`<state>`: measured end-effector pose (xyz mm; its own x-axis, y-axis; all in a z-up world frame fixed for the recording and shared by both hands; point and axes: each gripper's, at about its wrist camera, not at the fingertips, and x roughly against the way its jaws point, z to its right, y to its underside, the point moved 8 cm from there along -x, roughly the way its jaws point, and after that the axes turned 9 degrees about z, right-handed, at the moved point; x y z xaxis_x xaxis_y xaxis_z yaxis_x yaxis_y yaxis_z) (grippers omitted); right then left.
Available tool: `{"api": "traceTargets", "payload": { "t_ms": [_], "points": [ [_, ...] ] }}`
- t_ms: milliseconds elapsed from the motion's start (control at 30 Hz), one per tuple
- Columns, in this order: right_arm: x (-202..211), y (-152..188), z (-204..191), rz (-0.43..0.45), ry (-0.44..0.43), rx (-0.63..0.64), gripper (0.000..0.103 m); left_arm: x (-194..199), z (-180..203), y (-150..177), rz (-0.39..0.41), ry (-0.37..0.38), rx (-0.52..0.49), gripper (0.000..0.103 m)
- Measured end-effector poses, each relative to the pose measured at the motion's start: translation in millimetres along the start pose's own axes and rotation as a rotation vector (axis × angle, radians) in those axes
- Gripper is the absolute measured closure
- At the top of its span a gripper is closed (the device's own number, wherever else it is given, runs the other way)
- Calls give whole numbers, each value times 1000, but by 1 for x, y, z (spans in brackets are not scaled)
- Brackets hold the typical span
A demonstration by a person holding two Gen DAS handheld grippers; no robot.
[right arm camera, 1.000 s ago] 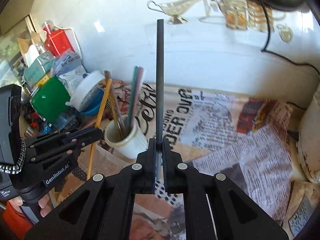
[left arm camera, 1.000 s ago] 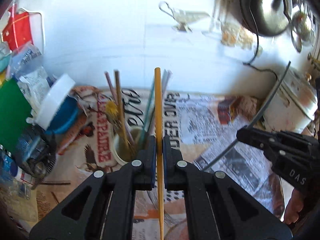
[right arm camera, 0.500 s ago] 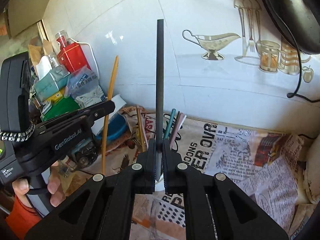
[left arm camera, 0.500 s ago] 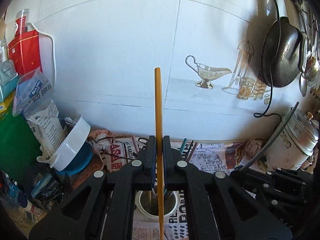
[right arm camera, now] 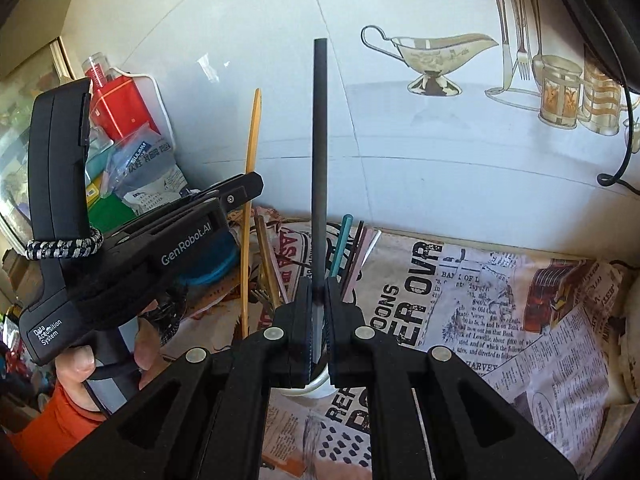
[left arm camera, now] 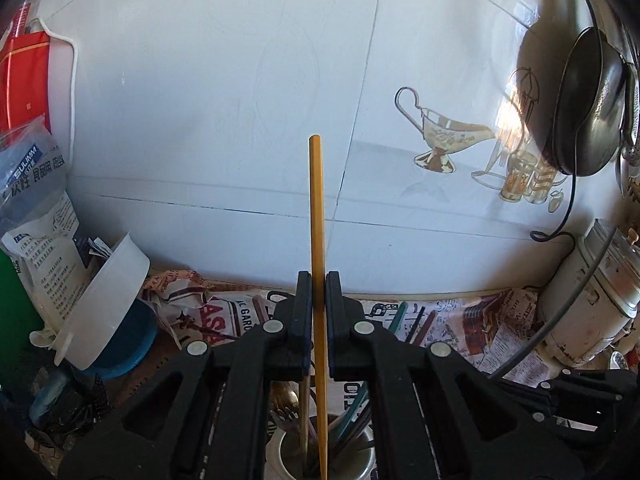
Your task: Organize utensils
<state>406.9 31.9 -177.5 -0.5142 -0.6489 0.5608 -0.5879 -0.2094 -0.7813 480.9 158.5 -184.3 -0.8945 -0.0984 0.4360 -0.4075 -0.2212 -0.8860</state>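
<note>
Left wrist view: our left gripper (left arm camera: pixel 319 304) is clamped tight on a yellow chopstick (left arm camera: pixel 317 216), which stands upright between the pads and runs down past them toward the white cup (left arm camera: pixel 280 450) directly below. That cup already holds a fork (left arm camera: pixel 285 416) and several dark and teal sticks (left arm camera: pixel 352 420) (we cannot count them, since our own fingers cover most of the rim). Just left on the counter leans a white tub (left arm camera: pixel 108 300) over a blue lid (left arm camera: pixel 132 340); a dented metal canister (left arm camera: pixel 592 300) stands at far right, and a dark pan (left arm camera: pixel 588 100) hangs on the tiled wall (left arm camera: pixel 200 100).

From the right wrist camera, our right gripper (right arm camera: pixel 319 312) is pinched shut on a dark grey chopstick (right arm camera: pixel 320 140), also upright, above the same cup (right arm camera: pixel 316 384) on the newspaper-print covering (right arm camera: pixel 500 300). Our left hand (right arm camera: pixel 84 364), in an orange sleeve (right arm camera: pixel 52 432), holds its gripper just beside, to the left.
</note>
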Motion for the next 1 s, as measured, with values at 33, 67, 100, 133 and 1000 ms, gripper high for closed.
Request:
{"api": "traceTargets", "payload": {
  "t_ms": [33, 67, 100, 133, 1000],
  "points": [
    [-3, 2, -1, -7, 2, -4, 97, -3, -2, 4, 2, -3, 1, 99],
    [-8, 5, -1, -17, 3, -10, 97, -5, -4, 7, 7, -2, 1, 99],
    [-12, 7, -1, -23, 4, -13, 97, -7, -5, 10, 14, -3, 0, 99],
    [-16, 9, -2, -30, 6, -15, 97, -8, -6, 11, 21, -5, -3, 99],
    [-34, 33, 2, -112, 21, -13, 97, 19, -2, 17, 126, 10, -50, 99]
  ]
}}
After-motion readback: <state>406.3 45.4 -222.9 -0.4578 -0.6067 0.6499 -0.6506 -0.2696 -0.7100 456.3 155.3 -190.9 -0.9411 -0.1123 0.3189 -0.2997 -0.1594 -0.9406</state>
